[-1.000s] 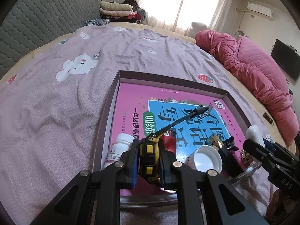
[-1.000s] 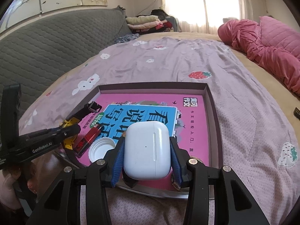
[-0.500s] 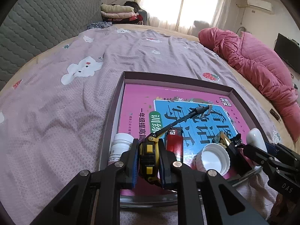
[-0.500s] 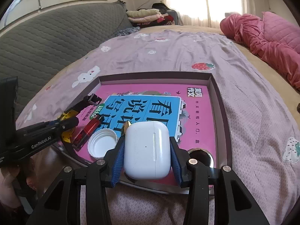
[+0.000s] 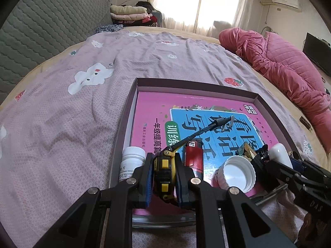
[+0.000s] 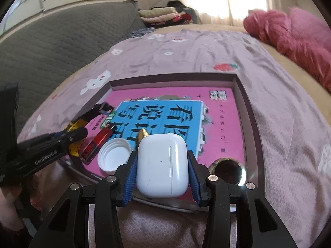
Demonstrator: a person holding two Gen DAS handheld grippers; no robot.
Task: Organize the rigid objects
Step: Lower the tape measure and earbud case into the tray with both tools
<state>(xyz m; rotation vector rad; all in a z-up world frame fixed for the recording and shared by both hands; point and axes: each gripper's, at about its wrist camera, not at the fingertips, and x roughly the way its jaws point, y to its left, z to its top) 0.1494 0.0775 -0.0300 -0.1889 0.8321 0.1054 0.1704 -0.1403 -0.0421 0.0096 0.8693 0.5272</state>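
A shallow brown box (image 5: 186,83) lies on the bed with a pink book (image 5: 157,107) inside. My left gripper (image 5: 164,177) is shut on a yellow tape measure (image 5: 164,173) at the box's near left corner; its black strap (image 5: 206,129) reaches over the book. My right gripper (image 6: 162,165) is shut on a white earbud case (image 6: 162,163) over the near edge of the box (image 6: 248,111). On the book (image 6: 223,128) lie a red lighter (image 5: 193,157), a white cap (image 5: 238,171), a white pill bottle (image 5: 131,161), a gold clip (image 5: 247,149) and a round metal piece (image 6: 226,168).
The box sits on a mauve patterned bedsheet (image 5: 72,113). A pink quilt (image 5: 279,62) is bunched at the right. A grey padded headboard (image 5: 31,31) runs along the left, with folded clothes (image 5: 132,14) at the back.
Both grippers have moved forward over the box, each keeping its hold. The view now shows the objects on the book from closer and higher.
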